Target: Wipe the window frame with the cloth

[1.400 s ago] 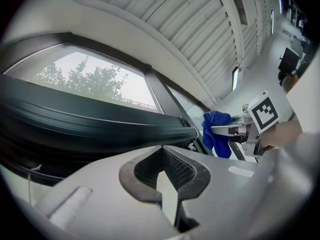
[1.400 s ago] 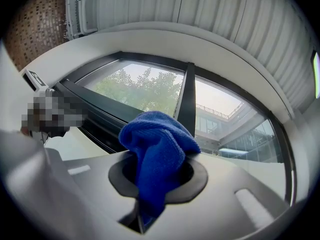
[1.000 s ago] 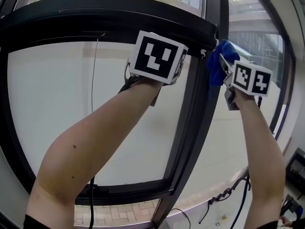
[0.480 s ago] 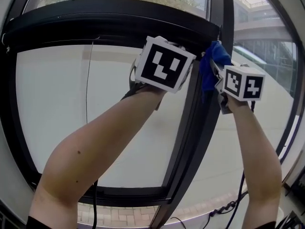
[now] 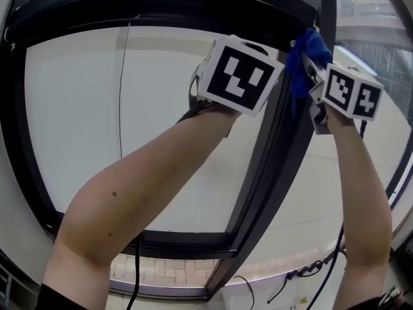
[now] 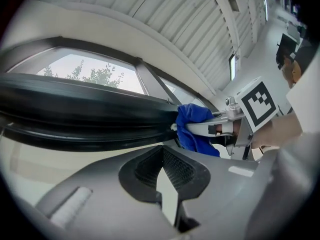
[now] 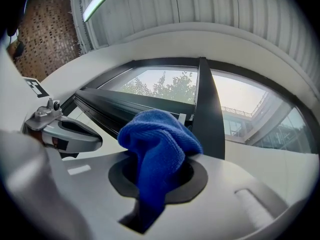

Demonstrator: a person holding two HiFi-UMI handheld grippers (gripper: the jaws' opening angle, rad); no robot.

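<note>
The black window frame (image 5: 161, 8) runs as an arched top bar, and a vertical mullion (image 5: 271, 166) meets it at the upper right. A blue cloth (image 5: 304, 63) presses against that junction, bunched in my right gripper (image 7: 160, 169), which is shut on it. From the left gripper view the cloth (image 6: 195, 129) touches the end of the dark frame bar (image 6: 90, 114). My left gripper (image 6: 162, 156) is raised just left of the mullion, below the top bar, jaws together and holding nothing. Its marker cube (image 5: 239, 76) hides its jaws in the head view.
A thin cord (image 5: 121, 89) hangs down the left pane. A black cable (image 5: 135, 270) dangles at the lower sash, and more cable (image 5: 310, 267) lies along the sill at the lower right. Brick paving shows outside below. A slatted ceiling is overhead.
Both grippers sit a little higher and further right in the head view. The cloth stays pressed at the upper corner of the frame, still held by the right gripper.
</note>
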